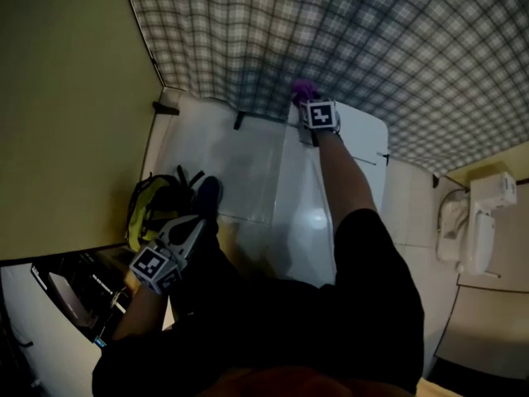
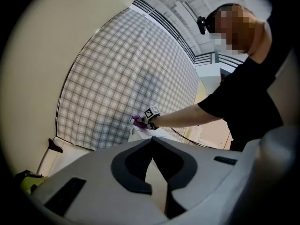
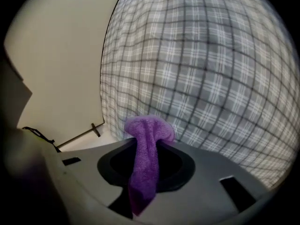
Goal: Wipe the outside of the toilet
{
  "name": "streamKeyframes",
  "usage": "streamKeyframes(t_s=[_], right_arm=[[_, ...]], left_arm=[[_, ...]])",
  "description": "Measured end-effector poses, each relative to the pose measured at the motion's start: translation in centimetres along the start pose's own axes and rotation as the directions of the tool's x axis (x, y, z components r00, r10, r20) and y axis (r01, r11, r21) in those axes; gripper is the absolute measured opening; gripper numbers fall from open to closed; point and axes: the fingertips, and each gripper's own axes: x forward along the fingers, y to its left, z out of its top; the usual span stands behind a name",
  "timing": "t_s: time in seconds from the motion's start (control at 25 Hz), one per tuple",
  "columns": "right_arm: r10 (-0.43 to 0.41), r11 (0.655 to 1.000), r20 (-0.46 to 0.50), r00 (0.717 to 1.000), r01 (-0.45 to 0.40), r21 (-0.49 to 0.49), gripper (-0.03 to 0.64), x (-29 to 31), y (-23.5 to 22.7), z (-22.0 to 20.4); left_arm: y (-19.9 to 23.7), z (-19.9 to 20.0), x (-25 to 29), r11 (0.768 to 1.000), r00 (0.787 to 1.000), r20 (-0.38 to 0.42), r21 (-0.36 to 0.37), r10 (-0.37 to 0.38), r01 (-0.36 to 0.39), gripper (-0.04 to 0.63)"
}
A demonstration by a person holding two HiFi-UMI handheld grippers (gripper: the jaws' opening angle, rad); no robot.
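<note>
my right tongs (image 1: pixel 307 104) are reached out at arm's length to the far back of the toilet (image 1: pixel 306 213), up where the tank (image 1: pixel 355 135) meets the plaid wall (image 1: pixel 331 31). they are pinching a purple cloth (image 3: pixel 145 158): it runs up between the jaws and bunches into a rounded fold past the tips, with a tail hanging down toward the camera. from the head view the cloth sits at the tank's back edge, right by the wall (i cannot tell if it is pressing on the porcelain or only just over it). my left tongs (image 1: pixel 192 224) hang low on the left side of the toilet, well apart from the cloth, with the jaw tips pressed together and nothing between them. just beside them lies a yellow and black thing (image 1: pixel 153 205) against the beige side wall (image 1: pixel 66 114). the lid (image 1: pixel 240 172) is down, pale and glossy, with a spot of light on the white surface next to it.
</note>
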Motion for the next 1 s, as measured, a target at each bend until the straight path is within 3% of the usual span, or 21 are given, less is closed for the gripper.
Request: streamKeyframes(t_s=[0.08, 0.16, 0.28, 0.44, 0.8, 1.0], right_arm=[[-0.046, 0.998, -0.012, 0.999, 0.045, -0.038, 0.101, 2.0, -0.7, -0.3], [-0.064, 0.996, 0.039, 0.997, 0.067, -0.060, 0.101, 3.5, -1.1, 1.1], [-0.052, 0.996, 0.057, 0.997, 0.056, -0.065, 0.100, 4.5, -0.9, 2.1], [-0.040, 0.995, 0.025, 0.999, 0.042, -0.091, 0.098, 3.4, 0.3, 0.3], [0.029, 0.994, -0.042, 0.999, -0.033, -0.108, 0.097, -6.7, 6.8, -8.6], [0.067, 0.987, -0.060, 0.996, -0.075, -0.144, 0.097, -13.3, 12.1, -14.5]], left_arm=[[0.7, -0.7, 0.1, 1.000, 1.000, -0.018, 0.015, -0.003, 0.004, 0.004], [1.6, -1.0, 0.6, 1.000, 1.000, -0.028, 0.022, -0.014, 0.015, 0.003], [2.2, -1.2, 1.5, 0.999, 0.999, -0.029, -0.006, -0.038, 0.038, 0.003], [1.7, -0.4, 1.6, 0.999, 0.999, -0.013, -0.014, -0.034, 0.034, 0.005], [-6.4, 2.5, -2.0, 0.993, 0.997, 0.026, 0.097, -0.066, 0.063, 0.003], [-10.2, 2.3, -5.1, 0.991, 0.996, 0.054, 0.115, -0.077, 0.071, 0.004]])
